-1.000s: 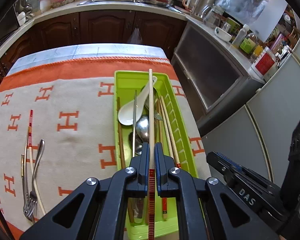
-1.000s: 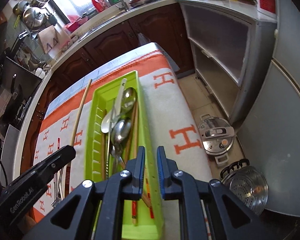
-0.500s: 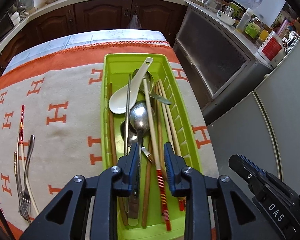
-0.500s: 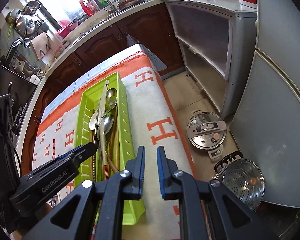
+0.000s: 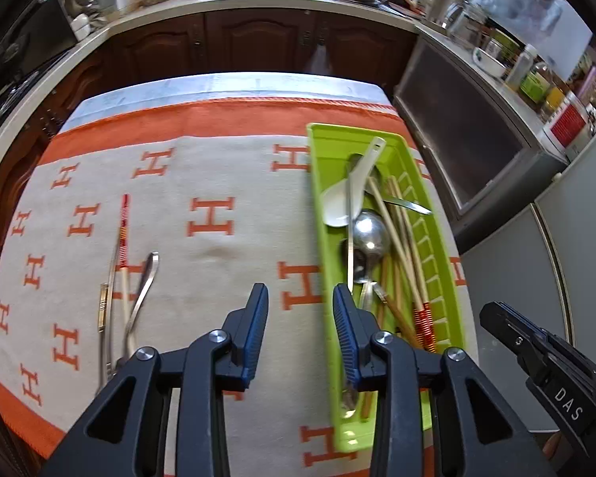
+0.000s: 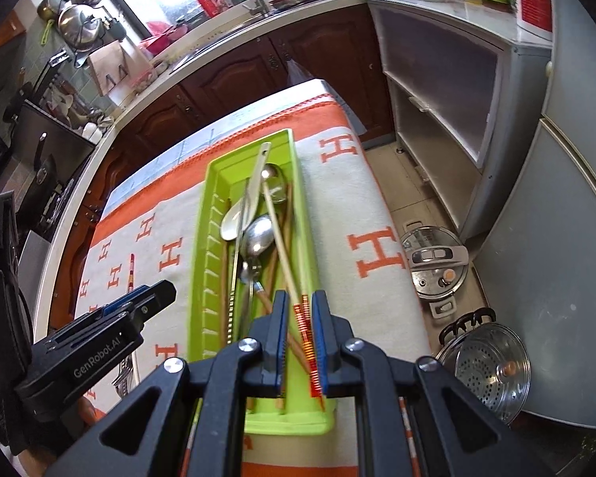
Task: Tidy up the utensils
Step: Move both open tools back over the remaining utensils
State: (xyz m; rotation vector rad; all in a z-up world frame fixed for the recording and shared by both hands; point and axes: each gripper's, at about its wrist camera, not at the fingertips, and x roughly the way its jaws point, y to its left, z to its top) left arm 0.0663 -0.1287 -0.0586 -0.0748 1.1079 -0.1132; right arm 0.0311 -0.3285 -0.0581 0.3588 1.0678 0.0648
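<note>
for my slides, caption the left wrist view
Left tool opening, empty, over the cloth beside the green tray; fork left out.

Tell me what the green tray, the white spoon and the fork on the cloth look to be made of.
Green tray: plastic, by its uniform lime colour and moulded ribbed wall.
White spoon: likely glazed ceramic, possibly melamine; thick, smooth and opaque white.
Fork: metal, probably stainless steel; thin, grey and reflective.

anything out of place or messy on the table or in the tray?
Yes. A red-striped chopstick, a fork and another metal utensil lie loose on the cloth, outside the green tray. Inside the tray the spoons and chopsticks are heaped crosswise, and a metal handle sticks out over its right rim.
</note>
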